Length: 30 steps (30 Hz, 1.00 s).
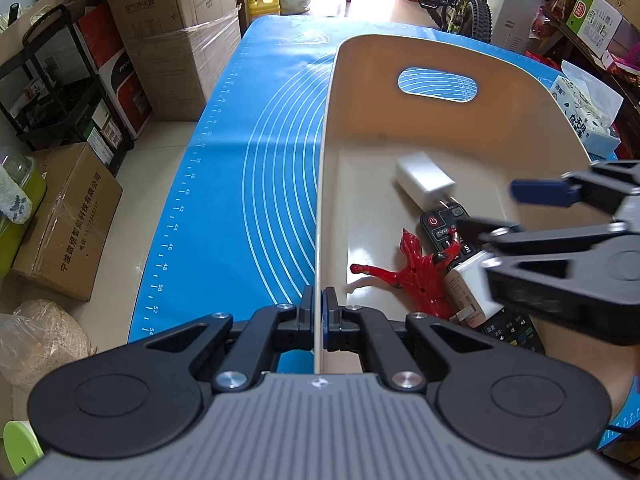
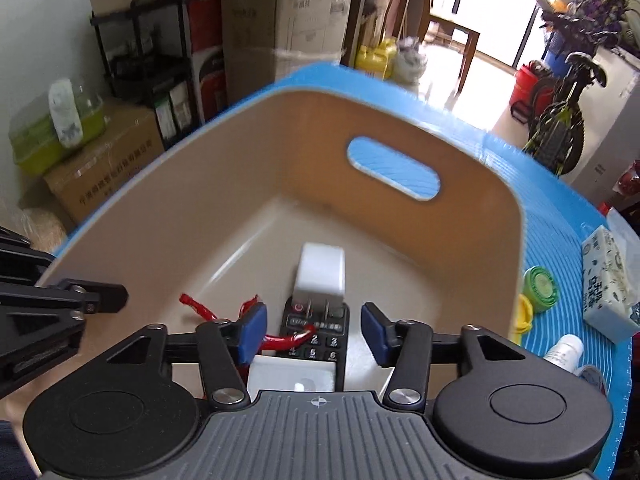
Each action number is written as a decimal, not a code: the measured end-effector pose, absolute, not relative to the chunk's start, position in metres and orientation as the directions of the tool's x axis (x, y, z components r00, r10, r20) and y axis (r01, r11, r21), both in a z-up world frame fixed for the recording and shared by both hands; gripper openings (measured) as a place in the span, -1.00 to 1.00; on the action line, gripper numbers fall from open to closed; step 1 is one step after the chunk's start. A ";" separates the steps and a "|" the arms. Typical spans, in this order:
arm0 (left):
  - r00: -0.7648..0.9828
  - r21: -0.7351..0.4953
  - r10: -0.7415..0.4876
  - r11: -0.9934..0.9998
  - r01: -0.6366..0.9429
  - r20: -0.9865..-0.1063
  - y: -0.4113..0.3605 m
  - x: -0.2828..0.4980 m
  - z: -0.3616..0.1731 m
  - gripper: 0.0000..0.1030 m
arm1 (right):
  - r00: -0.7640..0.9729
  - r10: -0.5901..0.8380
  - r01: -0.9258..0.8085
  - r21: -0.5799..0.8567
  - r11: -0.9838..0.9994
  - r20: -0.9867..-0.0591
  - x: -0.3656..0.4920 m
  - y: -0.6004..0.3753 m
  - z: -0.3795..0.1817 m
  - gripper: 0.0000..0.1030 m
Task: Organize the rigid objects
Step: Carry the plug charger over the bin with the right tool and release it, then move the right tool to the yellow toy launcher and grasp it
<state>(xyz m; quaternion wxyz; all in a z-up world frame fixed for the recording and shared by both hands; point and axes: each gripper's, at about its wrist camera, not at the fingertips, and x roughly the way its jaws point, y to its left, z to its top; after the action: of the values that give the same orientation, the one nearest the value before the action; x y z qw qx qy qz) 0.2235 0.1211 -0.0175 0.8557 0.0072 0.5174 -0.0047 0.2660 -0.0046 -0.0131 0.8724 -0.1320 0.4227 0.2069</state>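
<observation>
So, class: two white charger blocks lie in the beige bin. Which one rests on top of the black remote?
The near white charger, beside the red figure, lies across the remote. The far one lies on the bin floor.

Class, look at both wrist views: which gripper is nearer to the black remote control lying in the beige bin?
Right. The right gripper hangs open directly above the remote control inside the bin; the left gripper is clamped on the bin's side wall, away from it.

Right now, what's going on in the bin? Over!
Left gripper shut on the bin wall. Right gripper open above the remote. Red figure and white chargers inside. Nothing blocking.
</observation>
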 end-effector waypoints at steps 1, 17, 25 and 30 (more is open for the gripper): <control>0.465 0.008 0.000 1.000 0.015 -0.885 0.121 0.223 -0.018 -0.92 | 0.573 0.264 -0.477 -0.054 0.878 -0.776 0.262 -0.010 -0.008 0.25; 0.463 0.004 -0.002 1.000 0.013 -0.886 0.121 0.223 -0.017 -0.92 | 0.766 0.136 -0.264 -0.114 0.958 -0.629 0.246 -0.160 0.055 0.46; 0.462 0.002 -0.004 1.000 0.012 -0.887 0.121 0.223 -0.017 -0.91 | 0.727 0.095 -0.234 -0.115 0.965 -0.680 0.263 -0.179 0.004 0.46; 0.462 0.003 -0.003 1.000 0.013 -0.887 0.121 0.223 -0.017 -0.91 | 0.701 0.116 -0.249 -0.089 0.964 -0.704 0.281 -0.170 -0.026 0.45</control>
<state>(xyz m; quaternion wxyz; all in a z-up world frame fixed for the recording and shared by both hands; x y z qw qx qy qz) 0.2227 0.1211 -0.0167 0.8550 0.0048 0.5187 -0.0046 0.2812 -0.1698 -0.0257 0.9178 -0.0892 0.3738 0.0995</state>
